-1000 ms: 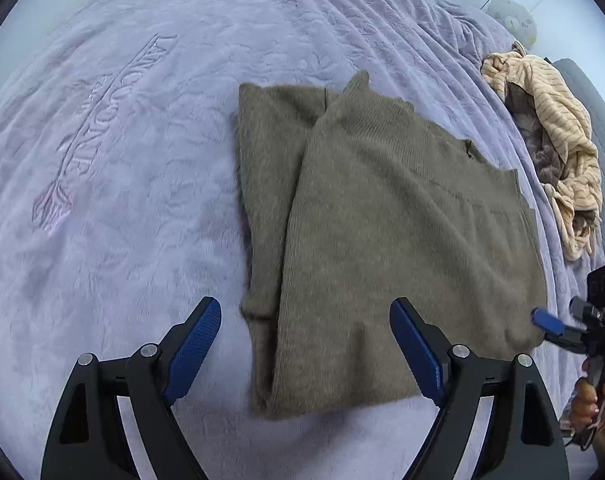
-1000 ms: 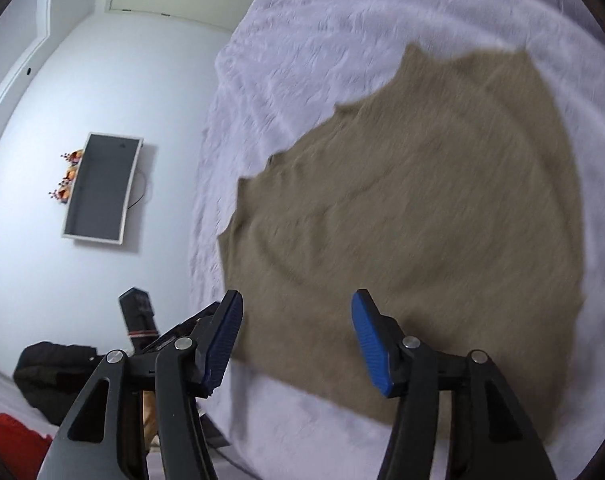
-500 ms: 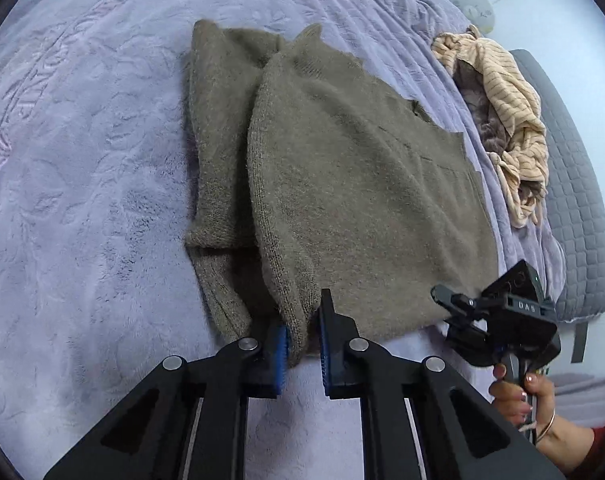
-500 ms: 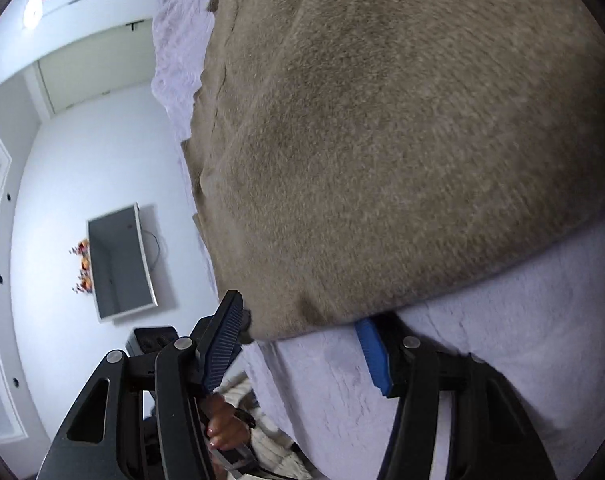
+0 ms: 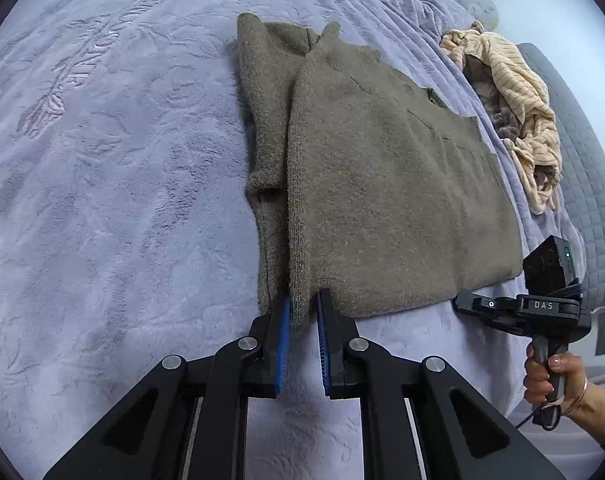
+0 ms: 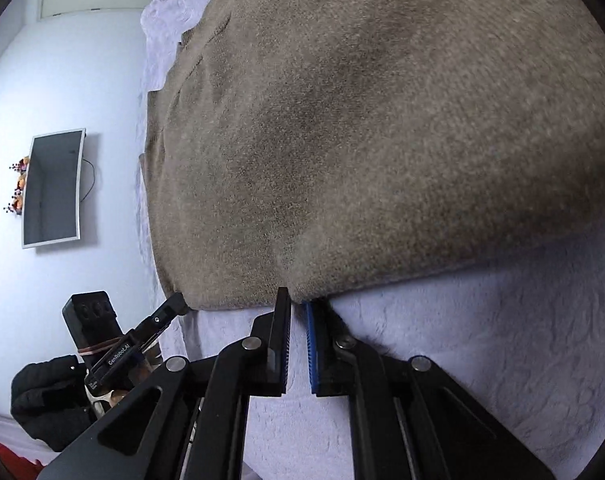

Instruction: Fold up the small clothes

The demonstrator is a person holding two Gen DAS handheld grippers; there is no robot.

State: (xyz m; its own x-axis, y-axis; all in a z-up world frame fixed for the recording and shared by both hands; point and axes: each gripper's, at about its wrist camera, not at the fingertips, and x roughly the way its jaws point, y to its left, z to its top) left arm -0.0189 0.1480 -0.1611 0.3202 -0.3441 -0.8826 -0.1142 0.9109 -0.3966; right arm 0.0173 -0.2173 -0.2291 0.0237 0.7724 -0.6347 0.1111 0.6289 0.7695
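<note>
Both claws pinch the near hem of the sweater (image 5: 382, 184) on the bed (image 5: 122, 200): left claw (image 5: 303, 312), right claw (image 6: 298, 312). Lift both corners evenly and fold away from you.

Both tools (image 5: 303, 307) (image 6: 298, 306) have closed, seemingly pinching the sweater (image 5: 382, 184) hem.

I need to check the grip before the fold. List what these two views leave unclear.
- Left wrist view: the right claw has its tips behind the sweater hem, so its bite is hidden.
- Right wrist view: the sweater fills the frame and runs past the top and right edges.
- Both views: what lies under the sweater's folded layers.
- Left wrist view: the striped pile is too crumpled to identify.
</note>
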